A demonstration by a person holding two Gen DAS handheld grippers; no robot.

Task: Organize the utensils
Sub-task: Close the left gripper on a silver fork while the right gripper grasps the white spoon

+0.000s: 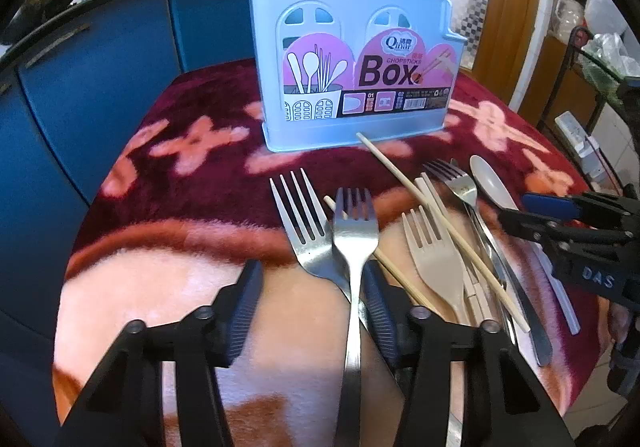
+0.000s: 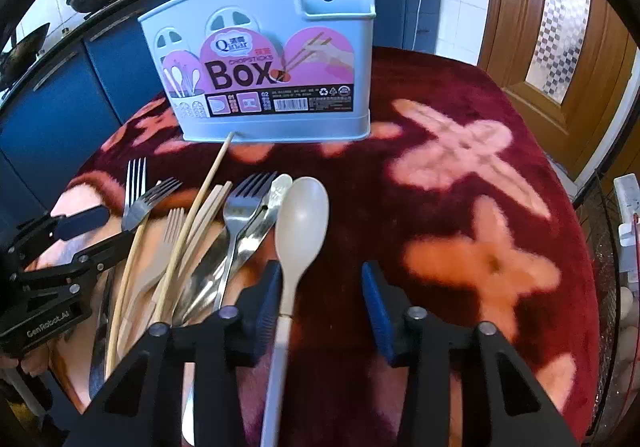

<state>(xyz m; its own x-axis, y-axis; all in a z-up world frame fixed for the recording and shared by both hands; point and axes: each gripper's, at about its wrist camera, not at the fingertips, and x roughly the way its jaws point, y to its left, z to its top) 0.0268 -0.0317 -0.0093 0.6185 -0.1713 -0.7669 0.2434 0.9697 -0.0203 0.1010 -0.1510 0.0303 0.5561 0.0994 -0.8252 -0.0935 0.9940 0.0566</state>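
Observation:
A light blue chopsticks box (image 1: 352,63) (image 2: 264,59) stands upright at the back of the table. In front of it lies a loose heap of utensils. My left gripper (image 1: 310,299) is open around the handle of a steel fork (image 1: 354,231); the handle lies close to the right finger, and the left finger stands well apart. A second steel fork (image 1: 304,219) lies partly under it. My right gripper (image 2: 320,303) is open over a beige spoon (image 2: 302,219); the spoon's handle lies against the left pad, with a wide gap to the right pad.
A beige plastic fork (image 1: 432,247), wooden chopsticks (image 1: 440,223), another steel fork (image 2: 244,203) and a knife (image 1: 520,287) lie crossed between the two grippers. A dark red floral cloth (image 2: 460,151) covers the table. Blue cabinets (image 1: 100,87) stand behind, with a wooden door (image 2: 560,47) to the right.

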